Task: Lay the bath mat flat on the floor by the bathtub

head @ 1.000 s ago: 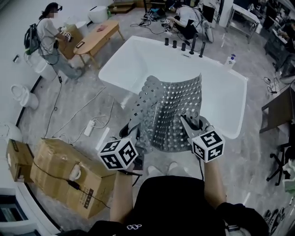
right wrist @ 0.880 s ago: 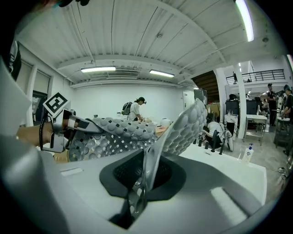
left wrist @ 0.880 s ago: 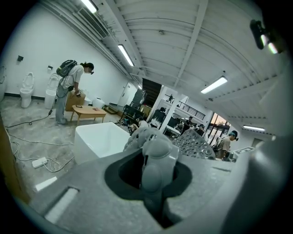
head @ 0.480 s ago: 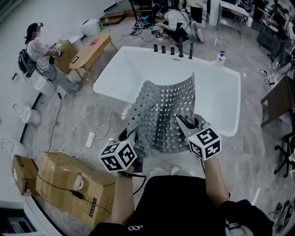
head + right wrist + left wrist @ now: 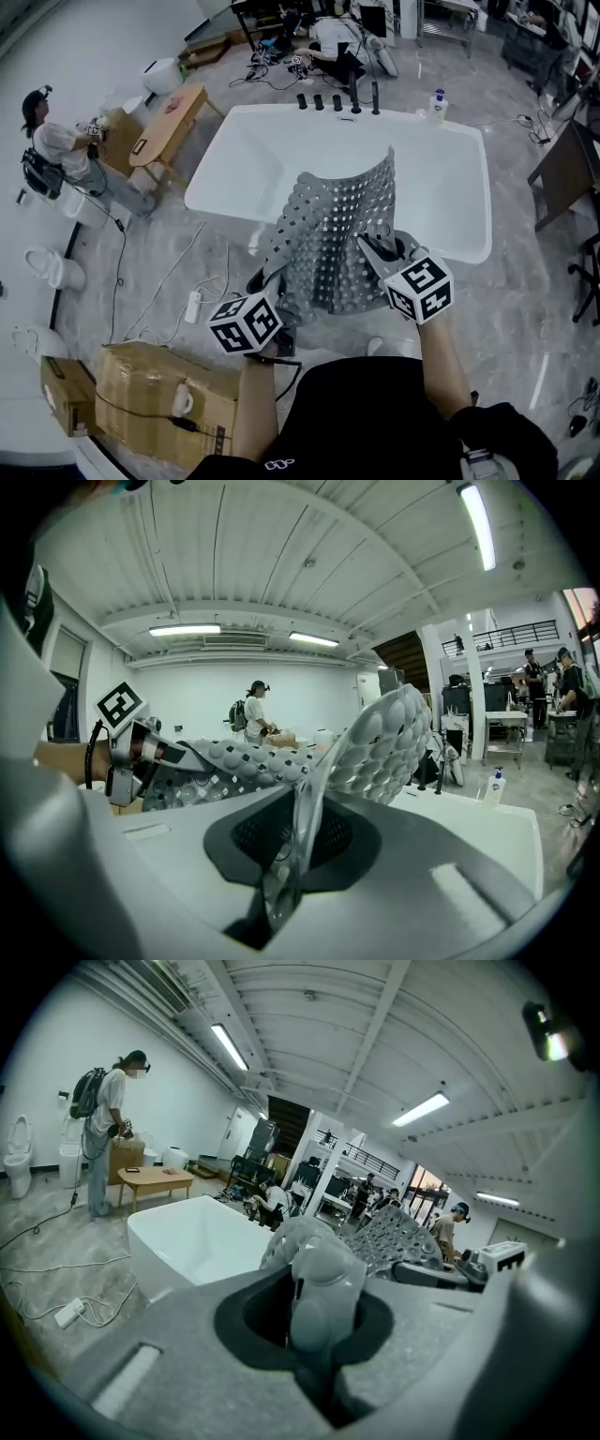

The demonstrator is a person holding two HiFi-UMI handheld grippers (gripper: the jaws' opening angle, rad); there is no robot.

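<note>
A grey perforated bath mat (image 5: 333,234) hangs in the air between both grippers, its far edge curling up over the white bathtub (image 5: 244,155). My left gripper (image 5: 267,281) is shut on the mat's near left corner, which bunches between its jaws (image 5: 314,1283). My right gripper (image 5: 375,251) is shut on the near right edge; the thin mat edge (image 5: 300,827) stands clamped between its jaws, the bubbled underside (image 5: 380,747) rising beyond. The left gripper (image 5: 127,738) shows at the far left of the right gripper view.
Cardboard boxes (image 5: 141,403) sit on the floor at my left, with a power strip and cable (image 5: 195,305) nearby. Taps (image 5: 337,98) and a bottle (image 5: 437,103) stand on the tub's far rim. A person (image 5: 56,155) stands by a wooden table (image 5: 169,117). A dark chair (image 5: 562,178) is right.
The view has shifted so the tub and mat sit slightly higher and farther; both grippers keep holding the mat in the same way, and the person at the left has moved away from the table.
</note>
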